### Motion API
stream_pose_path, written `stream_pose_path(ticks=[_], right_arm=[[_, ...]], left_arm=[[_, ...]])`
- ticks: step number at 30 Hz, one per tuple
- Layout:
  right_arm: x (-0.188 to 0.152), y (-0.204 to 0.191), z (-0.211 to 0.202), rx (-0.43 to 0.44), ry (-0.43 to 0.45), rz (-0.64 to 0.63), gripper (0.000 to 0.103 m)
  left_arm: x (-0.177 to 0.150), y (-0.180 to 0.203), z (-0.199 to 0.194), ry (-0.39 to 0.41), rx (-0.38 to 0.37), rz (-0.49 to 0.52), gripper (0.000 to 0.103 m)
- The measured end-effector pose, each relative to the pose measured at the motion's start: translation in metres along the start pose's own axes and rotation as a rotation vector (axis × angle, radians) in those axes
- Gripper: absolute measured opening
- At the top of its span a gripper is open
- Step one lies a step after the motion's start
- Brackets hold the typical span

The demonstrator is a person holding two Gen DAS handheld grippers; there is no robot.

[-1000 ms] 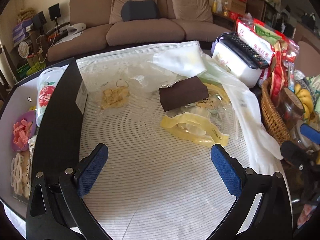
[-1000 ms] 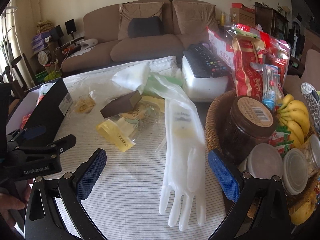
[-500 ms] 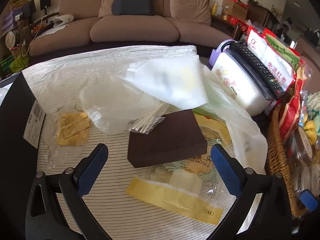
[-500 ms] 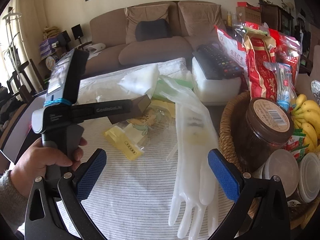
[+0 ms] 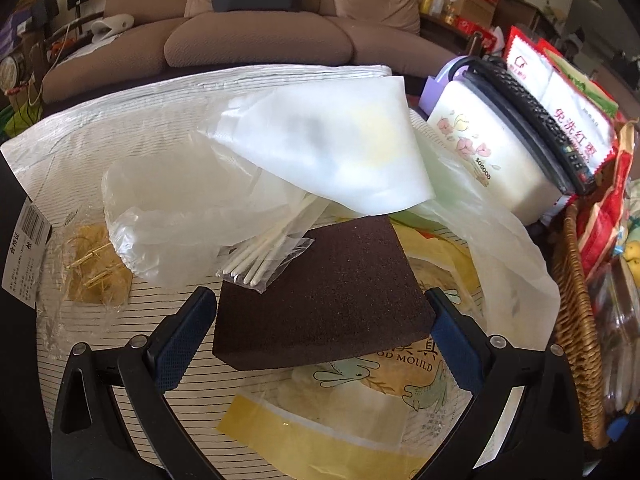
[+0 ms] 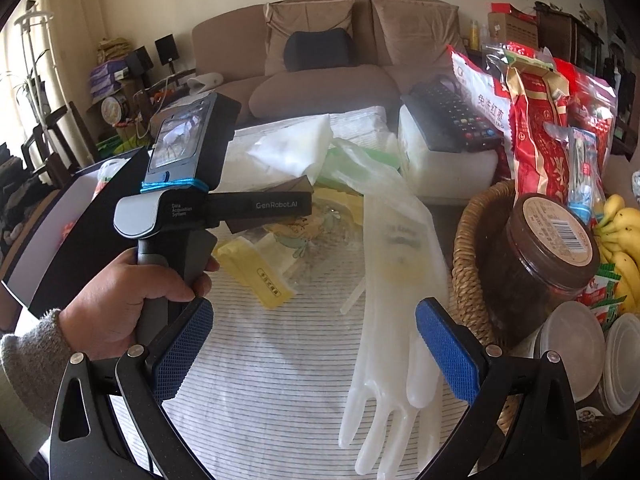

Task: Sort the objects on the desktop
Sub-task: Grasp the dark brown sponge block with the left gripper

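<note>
A brown sofa point(image 5: 256, 36) is filling the back of the living room, and in front of it a white striped table mat point(image 6: 272, 380) is carrying the whole clutter. Over to the left wrist view: the left gripper point(image 5: 320, 320) is sitting low with its jaws spread wide, the blue pads point(image 5: 182, 340) flanking the near corners of a dark brown sponge block point(image 5: 320, 296) without visibly pressing it. That block is looking coarse and grainy, a flat-topped slab with sharp edges, lying dead centre on a clear mould bag with a yellow strip point(image 5: 332, 412). A small packet of white sticks point(image 5: 266, 258) is resting on its corner at 11 o'clock, and a translucent white bag point(image 5: 332, 148) is draping over its far edge at 12. At 9 o'clock a little packet of gold pins point(image 5: 96, 264) is lying on the mat; at 2 o'clock a white floral box point(image 5: 492, 152) is carrying a black remote point(image 5: 536, 120).

Switching to the right wrist view: the right gripper point(image 6: 314, 344) is hovering released, jaws wide, nothing between them. A translucent rubber glove point(image 6: 396, 320) is stretching from centre down to 5 o'clock, fingers pointing toward the camera. At 9 o'clock the person's left hand point(image 6: 132, 300) is gripping the other tool's handle. At 3 o'clock a wicker basket point(image 6: 468, 256) is holding a brown-lidded jar point(image 6: 552, 240) and bananas point(image 6: 624, 248).
</note>
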State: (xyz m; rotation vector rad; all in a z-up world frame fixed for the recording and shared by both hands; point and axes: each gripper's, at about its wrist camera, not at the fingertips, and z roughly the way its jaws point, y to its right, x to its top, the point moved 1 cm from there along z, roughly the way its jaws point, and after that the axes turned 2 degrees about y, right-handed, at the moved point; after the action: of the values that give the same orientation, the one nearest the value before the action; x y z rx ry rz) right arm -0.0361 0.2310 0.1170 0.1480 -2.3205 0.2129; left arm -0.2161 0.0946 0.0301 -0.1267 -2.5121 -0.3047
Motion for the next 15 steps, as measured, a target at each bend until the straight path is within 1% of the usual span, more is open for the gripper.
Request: stream_pose_path(ticks=[5, 8, 11, 15], right_arm=[[0.000, 0.002, 0.002, -0.004, -0.006, 0.004, 0.103], [-0.001, 0.003, 0.003, -0.007, -0.007, 0.011, 0.103], [0.000, 0.006, 0.004, -0.005, -0.008, 0.023, 0.103], [-0.001, 0.008, 0.004, 0.000, -0.008, 0.039, 0.103]], left_arm=[[-0.001, -0.007, -0.011, 0.019, -0.017, -0.031, 0.100], [-0.002, -0.010, -0.027, 0.033, -0.029, -0.032, 0.099], [-0.006, -0.017, -0.055, 0.057, -0.052, -0.034, 0.099], [-0.014, -0.035, -0.108, 0.073, -0.079, -0.037, 0.099]])
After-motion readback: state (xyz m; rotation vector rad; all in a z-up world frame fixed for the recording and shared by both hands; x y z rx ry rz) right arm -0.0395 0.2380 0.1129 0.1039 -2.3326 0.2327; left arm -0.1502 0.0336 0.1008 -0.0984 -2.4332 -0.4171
